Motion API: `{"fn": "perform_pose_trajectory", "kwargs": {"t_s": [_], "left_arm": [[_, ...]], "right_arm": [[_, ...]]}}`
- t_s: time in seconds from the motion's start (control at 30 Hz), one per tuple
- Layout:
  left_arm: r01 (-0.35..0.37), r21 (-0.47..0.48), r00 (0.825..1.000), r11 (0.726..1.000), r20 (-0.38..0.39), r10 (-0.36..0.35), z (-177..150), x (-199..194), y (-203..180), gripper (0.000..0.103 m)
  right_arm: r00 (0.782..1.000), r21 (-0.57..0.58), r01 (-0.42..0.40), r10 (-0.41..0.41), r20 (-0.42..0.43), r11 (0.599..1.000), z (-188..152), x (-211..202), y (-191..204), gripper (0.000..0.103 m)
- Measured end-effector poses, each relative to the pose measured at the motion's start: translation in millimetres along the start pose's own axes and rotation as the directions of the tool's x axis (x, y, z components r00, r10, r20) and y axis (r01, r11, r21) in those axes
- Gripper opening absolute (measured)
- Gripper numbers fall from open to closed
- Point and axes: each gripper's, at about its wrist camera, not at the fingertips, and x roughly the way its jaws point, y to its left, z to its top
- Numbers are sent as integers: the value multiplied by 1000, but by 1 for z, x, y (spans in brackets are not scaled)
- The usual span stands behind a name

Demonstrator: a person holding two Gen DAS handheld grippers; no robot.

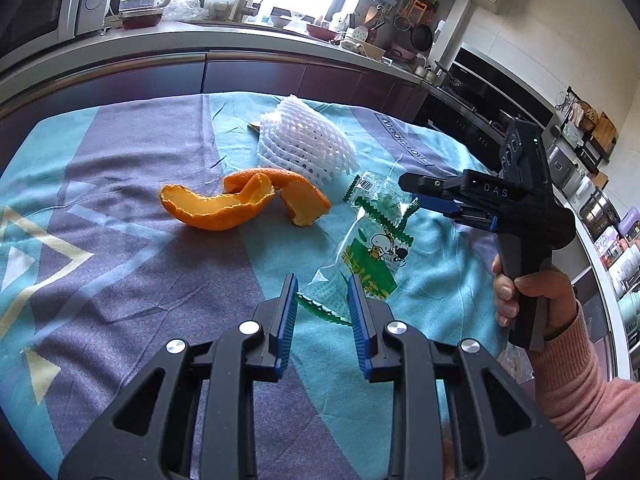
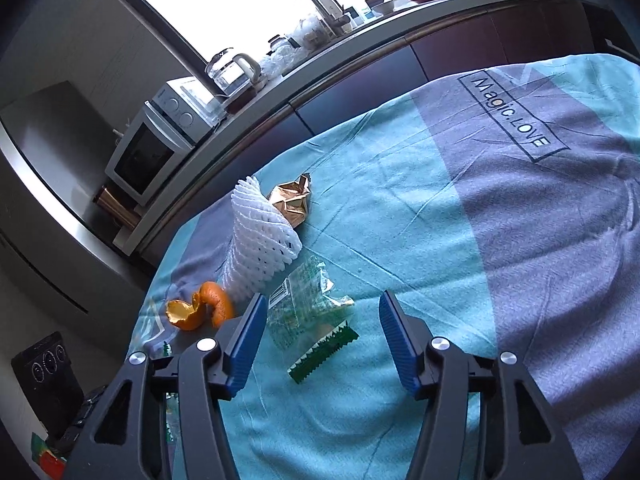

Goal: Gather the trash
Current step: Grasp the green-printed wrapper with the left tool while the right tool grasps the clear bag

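Left wrist view: left tool (image 1: 322,294) jaws narrowly apart, nothing clamped; printed clear wrapper (image 1: 370,258) lies just ahead on the table cloth (image 1: 120,200), a green serrated strip (image 1: 322,312) between the fingers. Orange peel (image 1: 240,200) ahead-left: light, stiff, curled; take it by an edge. Foam net (image 1: 304,140) beyond: soft, squashy. Right wrist view: right tool (image 2: 322,306) jaws wide apart, empty; crinkly wrapper (image 2: 308,300) between them, thin, slippery, best pinched at its raised fold.
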Motion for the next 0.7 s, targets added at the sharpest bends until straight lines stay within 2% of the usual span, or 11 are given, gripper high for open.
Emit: {"fn": "perform_pose_trajectory", "kwargs": {"t_s": [0.1,0.17,0.4,0.5,0.7], "left_arm": [[-5,-6,1000,1000,3,5,-2,-4,3,26],[-6,-13,1000,1000,4,7,-2,-5,6,26],[-9,-33,1000,999,16,10,-4,-12,12,26],[-11,-43,1000,999,24,12,-5,-17,16,26],[-28,-69,998,997,47,31,-10,-33,27,26]], "right_arm": [[1000,-18,22,-22,-3,1000,-2,2,2,54],[1000,-17,15,-15,-16,1000,-4,2,1,26],[1000,-13,-1,1,12,1000,-12,-12,1,22],[999,-2,-31,31,26,1000,-15,-20,3,11],[996,-16,-73,74,43,997,-21,-33,15,7]]}}
